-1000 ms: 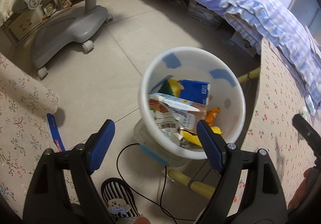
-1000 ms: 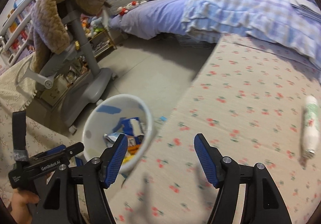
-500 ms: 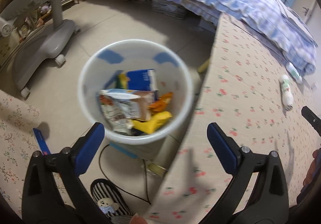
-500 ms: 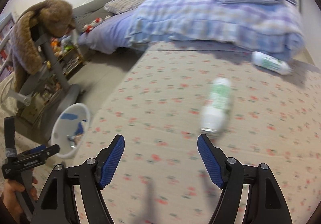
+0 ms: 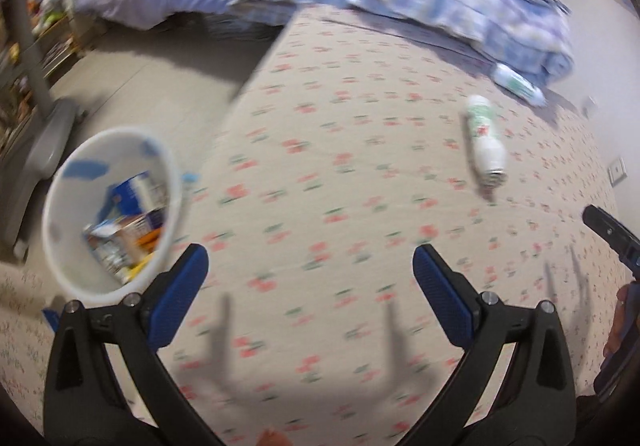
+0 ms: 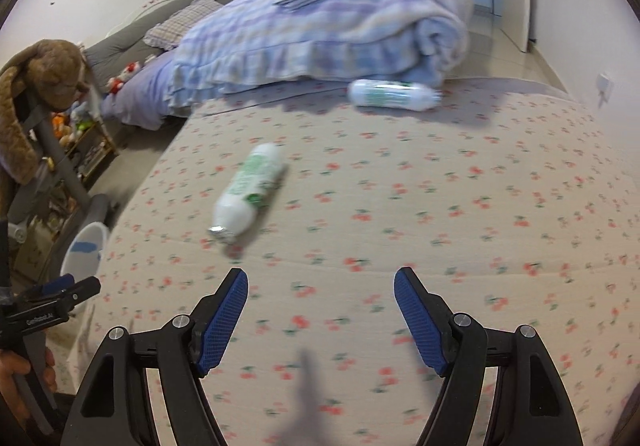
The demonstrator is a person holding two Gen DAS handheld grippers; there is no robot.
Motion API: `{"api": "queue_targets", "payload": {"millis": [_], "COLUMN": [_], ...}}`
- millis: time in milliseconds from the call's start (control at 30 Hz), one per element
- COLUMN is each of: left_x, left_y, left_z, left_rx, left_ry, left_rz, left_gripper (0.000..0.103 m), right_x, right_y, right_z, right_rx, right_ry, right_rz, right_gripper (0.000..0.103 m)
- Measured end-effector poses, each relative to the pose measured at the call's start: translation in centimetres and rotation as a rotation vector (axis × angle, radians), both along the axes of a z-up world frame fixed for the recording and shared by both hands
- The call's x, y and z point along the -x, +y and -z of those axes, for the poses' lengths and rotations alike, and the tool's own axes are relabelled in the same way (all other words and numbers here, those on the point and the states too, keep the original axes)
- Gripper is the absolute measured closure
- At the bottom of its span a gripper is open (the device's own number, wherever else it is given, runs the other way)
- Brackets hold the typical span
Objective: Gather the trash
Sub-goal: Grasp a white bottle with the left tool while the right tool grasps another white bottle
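Far to my left, on the floor beside the mattress edge, stands the white bin, with blue cartons and crumpled wrappers lying inside it. My left tool hangs over the cherry-print mattress just right of the bin. Its jaws have just been opening and now stand as wide as they go, with nothing between the blue pads but bare sheet.

Further right on the mattress lies a white bottle with a green label, on its side, its silver-capped end pointing toward me. It rests ahead of my right tool and a little to the left, well apart from the pads. That tool's jaws have opened a little and are parted, empty, over the sheet.

Beyond, a second white-and-green bottle lies on its side, right up against the folded blue checked blanket heaped at the far end of the mattress.

At the left rim of the right wrist view I see my left hand around its tool's handle; the picture is blurred.
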State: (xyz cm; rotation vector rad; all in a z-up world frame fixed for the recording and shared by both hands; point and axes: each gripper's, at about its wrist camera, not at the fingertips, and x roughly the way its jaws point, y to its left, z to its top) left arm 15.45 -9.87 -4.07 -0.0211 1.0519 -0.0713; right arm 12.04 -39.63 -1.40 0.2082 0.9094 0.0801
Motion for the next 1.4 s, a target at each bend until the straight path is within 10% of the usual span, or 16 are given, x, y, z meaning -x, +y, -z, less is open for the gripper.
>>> {"api": "queue_targets", "payload": {"millis": [300,633,1033,1400], "left_x": [-4.8,-9.3,-12.1,-11.7], "left_y": [-7.7,-14.0,-9.1,-6.3], "left_z": [0.0,3.5,1.3,2.0], "left_rx": [0.061,0.104,0.161,0.161], "left_ry": [0.014,0.011,-0.075,-0.043], "left_rz": [0.111,0.268,0.174,0.125], "left_gripper": [0.004,0.061,0.062,0.062], "right_x": [-5.1,-13.0,-19.9,-24.0], "right_y": [-5.8,-9.8,-7.5,-4.9], "right_z": [-0.3,1.0,0.7,3.9], "right_rx": [0.078,0.020,0.146,0.300], "right_ry": [-0.047,-0.081,-0.165,-0.058], "right_rz": [0.032,0.055,-0.147,-0.229], "right_gripper": [0.026,0.026,0.026,0.026]}}
